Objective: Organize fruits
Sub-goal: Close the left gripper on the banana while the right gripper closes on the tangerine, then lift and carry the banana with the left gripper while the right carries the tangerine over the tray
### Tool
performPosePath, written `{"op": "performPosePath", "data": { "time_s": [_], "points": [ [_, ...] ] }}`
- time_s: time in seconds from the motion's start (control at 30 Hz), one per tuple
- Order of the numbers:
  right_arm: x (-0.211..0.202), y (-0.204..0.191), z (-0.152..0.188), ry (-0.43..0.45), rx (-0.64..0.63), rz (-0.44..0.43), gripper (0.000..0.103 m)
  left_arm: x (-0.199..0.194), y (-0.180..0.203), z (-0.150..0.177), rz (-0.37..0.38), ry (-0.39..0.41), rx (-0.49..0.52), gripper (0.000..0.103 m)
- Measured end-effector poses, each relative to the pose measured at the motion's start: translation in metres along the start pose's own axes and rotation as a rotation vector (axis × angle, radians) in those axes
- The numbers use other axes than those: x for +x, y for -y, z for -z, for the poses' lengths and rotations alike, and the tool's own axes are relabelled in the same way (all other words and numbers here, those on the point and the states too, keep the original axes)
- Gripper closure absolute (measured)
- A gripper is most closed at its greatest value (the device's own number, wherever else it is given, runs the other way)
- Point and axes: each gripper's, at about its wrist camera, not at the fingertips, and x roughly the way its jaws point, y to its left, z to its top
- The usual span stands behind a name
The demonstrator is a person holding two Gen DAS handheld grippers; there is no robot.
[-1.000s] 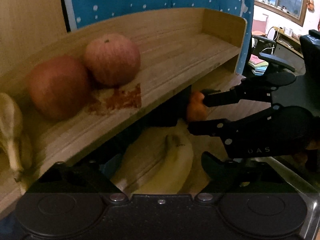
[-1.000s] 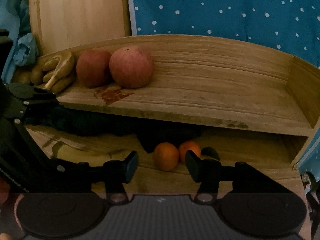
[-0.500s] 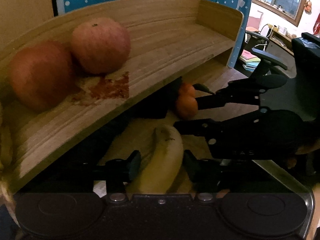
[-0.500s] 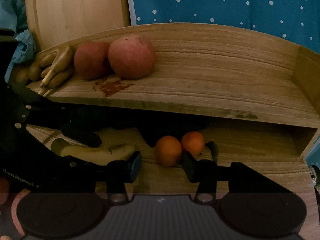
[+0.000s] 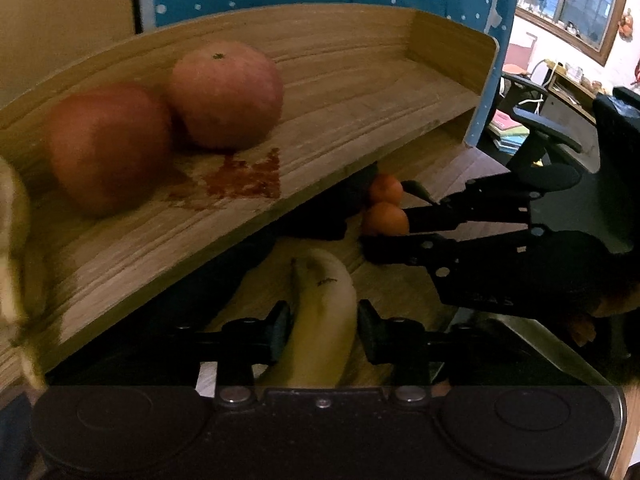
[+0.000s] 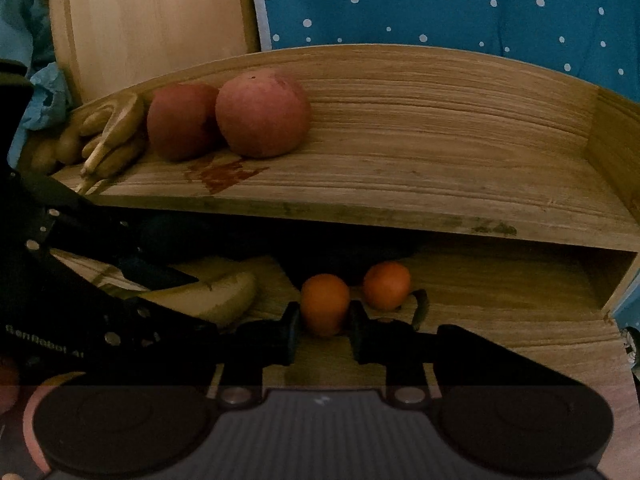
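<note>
Under the shelf [image 6: 400, 208], both tools have closed in. Left tool [image 5: 320, 326] now pinches the yellow banana [image 5: 320, 320]; right tool [image 6: 325, 332] clamps the front orange [image 6: 325, 304].

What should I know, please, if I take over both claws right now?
Left claw: fingers on both sides of the banana on the lower level, apparently closed on it.
Right claw: closed on the nearer orange; second orange lies just behind.
Done: two apples and small bananas sit on the upper shelf.
Left: lift both fruits up, then fetch the second orange.
</note>
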Motion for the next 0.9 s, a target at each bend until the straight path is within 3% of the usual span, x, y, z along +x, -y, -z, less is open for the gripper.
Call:
{"op": "performPosePath", "data": {
  "time_s": [0.9],
  "points": [
    [-0.070,-0.049,-0.005,0.156,-0.053,-0.013,0.075,-0.117,0.002,0.020,-0.081,0.297,-0.096,0.069]
  ]
}}
